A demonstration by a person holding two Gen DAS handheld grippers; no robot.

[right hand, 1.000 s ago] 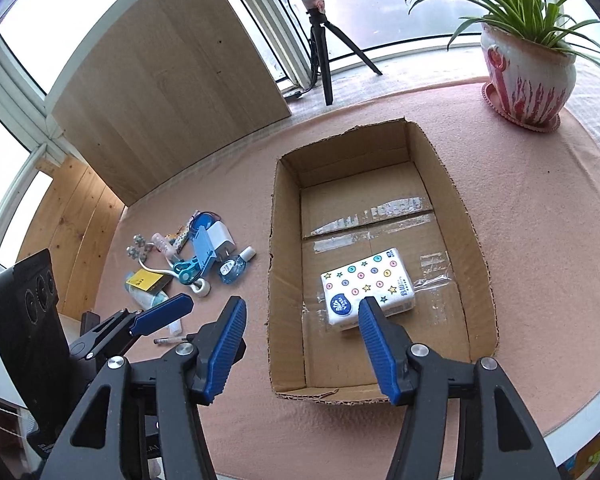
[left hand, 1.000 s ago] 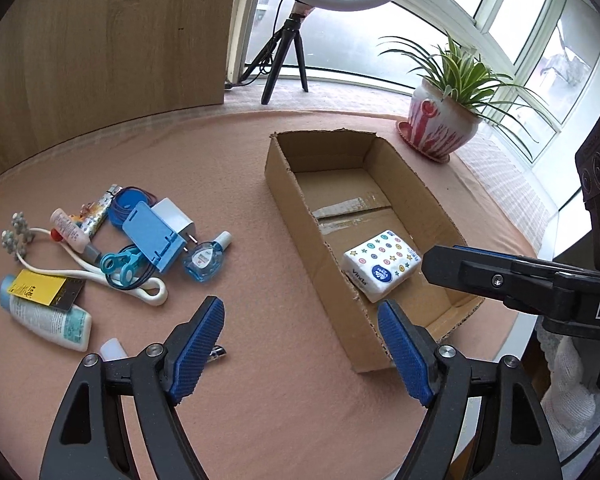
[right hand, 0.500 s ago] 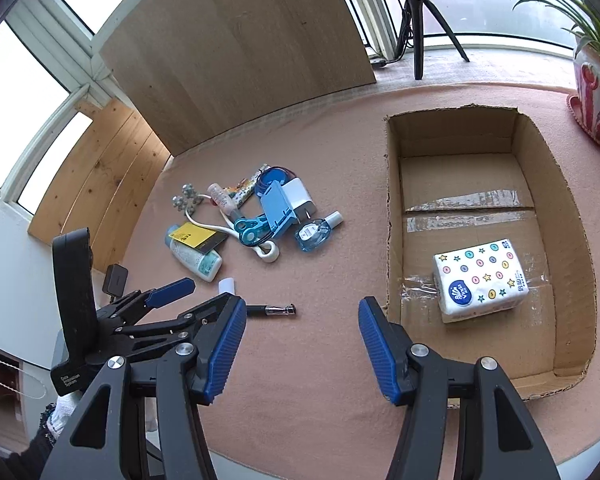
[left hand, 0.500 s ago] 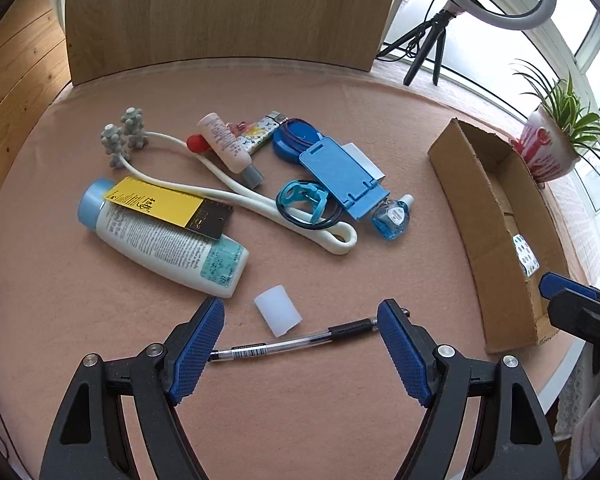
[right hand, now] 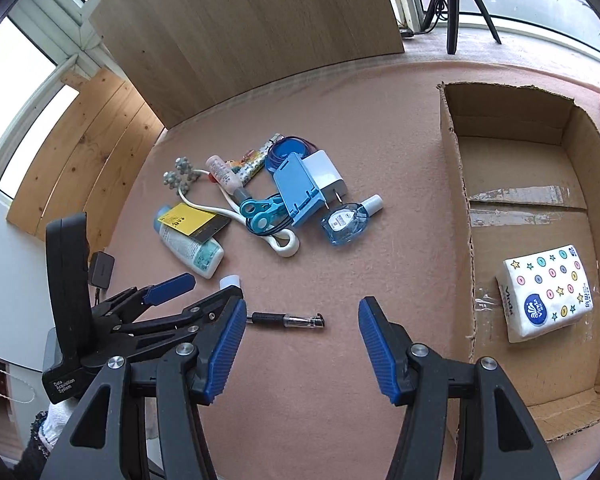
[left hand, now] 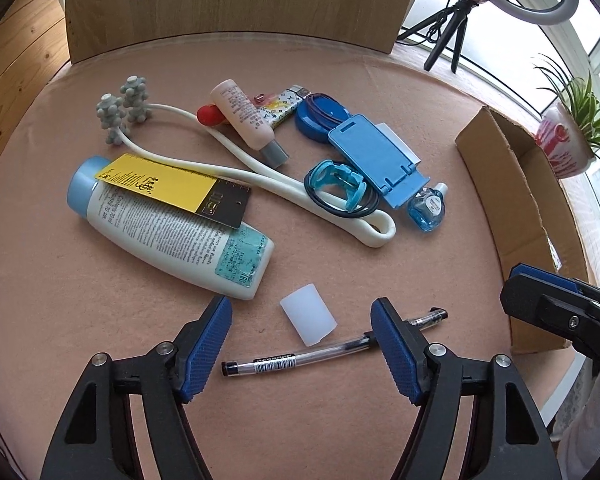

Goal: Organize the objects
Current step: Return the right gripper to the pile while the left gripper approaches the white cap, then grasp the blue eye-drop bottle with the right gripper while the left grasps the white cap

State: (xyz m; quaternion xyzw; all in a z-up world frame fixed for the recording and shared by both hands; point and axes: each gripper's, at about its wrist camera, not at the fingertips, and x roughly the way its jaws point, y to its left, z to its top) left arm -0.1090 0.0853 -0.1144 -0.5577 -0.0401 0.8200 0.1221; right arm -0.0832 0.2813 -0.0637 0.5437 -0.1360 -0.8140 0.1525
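One pen (left hand: 332, 350), one cap (left hand: 308, 314)

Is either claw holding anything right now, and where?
Nothing is held. The left claw is closing over the pen and white cap; the right claw is empty.

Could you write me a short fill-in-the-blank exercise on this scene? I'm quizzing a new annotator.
1. The only item inside the cardboard box is a pack of ____.
2. The yellow and black card lies on top of the white ____.
3. Between the left tongs lie a white cap and a clear ____.
4. The right tongs hold ____.

Missing words: tissues; bottle; pen; nothing
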